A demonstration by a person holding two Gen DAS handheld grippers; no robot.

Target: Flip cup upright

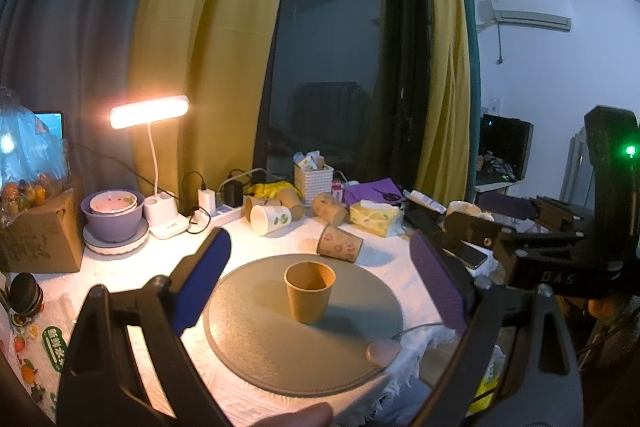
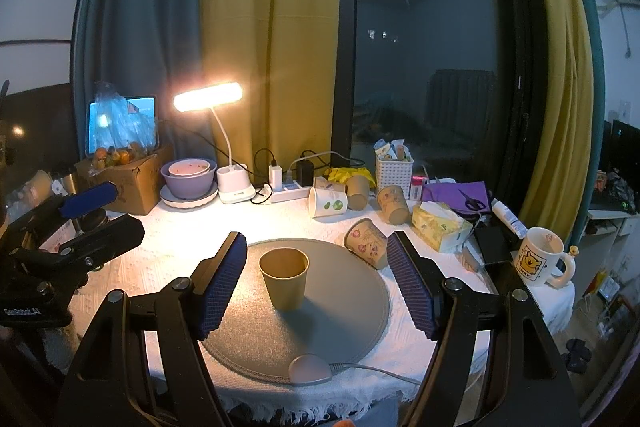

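Observation:
A plain tan paper cup [image 1: 309, 292] stands upright, mouth up, on the round grey mat [image 1: 256, 347]; it also shows in the right wrist view [image 2: 285, 278] on the same mat [image 2: 344, 323]. My left gripper [image 1: 320, 287] is open, its blue pads wide on either side of the cup and back from it. My right gripper [image 2: 316, 281] is open too, with the cup between the pads, nearer the left one, not touched. The right gripper's body shows at the right of the left wrist view [image 1: 536, 259]; the left gripper's body shows at the left of the right wrist view [image 2: 60, 239].
A printed paper cup [image 2: 368, 243] lies on its side at the mat's far edge. More cups [image 2: 328, 202] lie behind it. A lit desk lamp [image 2: 208, 97], purple bowl [image 2: 188, 181], power strip [image 2: 288, 193], tissue pack [image 2: 440, 225], white mug [image 2: 540, 261] and phone [image 2: 494, 243] crowd the table.

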